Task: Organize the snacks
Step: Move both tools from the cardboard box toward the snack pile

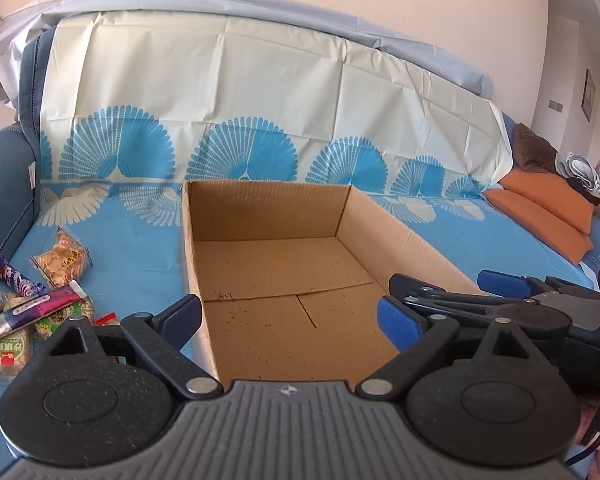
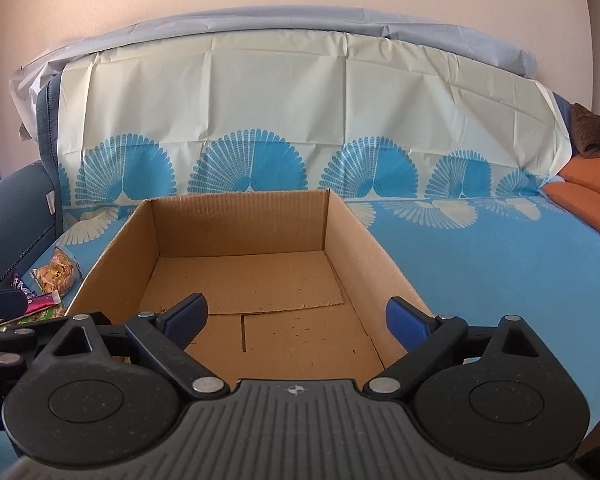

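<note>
An open, empty cardboard box [image 1: 400, 236] stands on the blue cloth; it also shows in the right wrist view [image 2: 240, 220]. A pile of snack packets [image 1: 40, 304] lies left of the box, with a clear bag of crackers [image 1: 62, 264] and a pink and purple stick pack [image 1: 40, 306]; the pile shows in the right wrist view [image 2: 54, 274] too. My left gripper [image 1: 290, 318] is open and empty above the box's near edge. My right gripper [image 2: 296, 318] is open and empty over the box's near end, and it shows in the left wrist view [image 1: 452, 284] at the right.
The blue and cream patterned cloth [image 2: 500, 248] covers a sofa seat and backrest. Orange cushions [image 1: 548, 208] lie at the far right. The dark blue sofa arm [image 1: 4, 200] rises at the left, beside the snacks.
</note>
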`<state>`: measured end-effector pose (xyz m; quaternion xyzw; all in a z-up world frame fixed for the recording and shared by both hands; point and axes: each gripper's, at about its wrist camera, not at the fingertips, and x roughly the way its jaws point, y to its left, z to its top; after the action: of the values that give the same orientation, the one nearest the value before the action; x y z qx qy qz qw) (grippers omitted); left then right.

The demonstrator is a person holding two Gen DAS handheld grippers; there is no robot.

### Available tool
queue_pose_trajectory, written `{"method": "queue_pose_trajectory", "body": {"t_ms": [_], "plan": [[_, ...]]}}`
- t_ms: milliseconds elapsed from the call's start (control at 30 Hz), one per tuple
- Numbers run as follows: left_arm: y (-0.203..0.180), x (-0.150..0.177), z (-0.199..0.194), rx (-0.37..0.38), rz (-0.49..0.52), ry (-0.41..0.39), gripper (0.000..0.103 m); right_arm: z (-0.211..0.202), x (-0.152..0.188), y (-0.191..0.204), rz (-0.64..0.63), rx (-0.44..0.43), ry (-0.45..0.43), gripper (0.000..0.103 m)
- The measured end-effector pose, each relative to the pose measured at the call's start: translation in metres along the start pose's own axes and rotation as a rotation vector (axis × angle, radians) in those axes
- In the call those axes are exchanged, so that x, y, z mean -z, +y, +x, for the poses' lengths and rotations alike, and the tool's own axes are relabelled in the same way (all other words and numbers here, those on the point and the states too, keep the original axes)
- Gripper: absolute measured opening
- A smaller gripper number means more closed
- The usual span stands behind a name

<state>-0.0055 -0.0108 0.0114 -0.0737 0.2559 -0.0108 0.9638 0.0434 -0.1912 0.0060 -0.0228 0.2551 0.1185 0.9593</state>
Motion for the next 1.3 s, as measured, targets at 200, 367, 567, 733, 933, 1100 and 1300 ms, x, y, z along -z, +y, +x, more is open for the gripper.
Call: {"method": "queue_pose_trajectory", "body": {"t_ms": [200,367,567,733,933,1100,1300], "plan": [[0.004,0.003,0.002,0.022,-0.011,0.014,0.094,0.003,0.0,-0.002,0.022,-0.014,0.029,0.096],[0.004,0.003,0.003,0.034,0.01,0.022,0.087,0.004,0.0,-0.001,0.023,-0.025,0.042,0.089],[0.009,0.004,0.003,0.069,-0.004,0.04,0.087,0.004,0.001,0.001,0.005,-0.035,0.046,0.078],[0.011,0.003,0.001,0.103,-0.021,0.04,0.088,0.002,0.0,0.003,-0.005,-0.06,0.048,0.067],[0.013,0.002,0.0,0.094,-0.033,0.034,0.089,0.002,-0.001,0.004,-0.012,-0.065,0.049,0.066],[0.013,0.002,-0.001,0.092,-0.028,0.032,0.088,0.002,-0.001,0.004,-0.008,-0.056,0.048,0.066],[0.019,0.003,-0.006,0.105,-0.046,0.025,0.068,0.001,-0.002,0.009,-0.007,-0.069,0.039,0.066]]}}
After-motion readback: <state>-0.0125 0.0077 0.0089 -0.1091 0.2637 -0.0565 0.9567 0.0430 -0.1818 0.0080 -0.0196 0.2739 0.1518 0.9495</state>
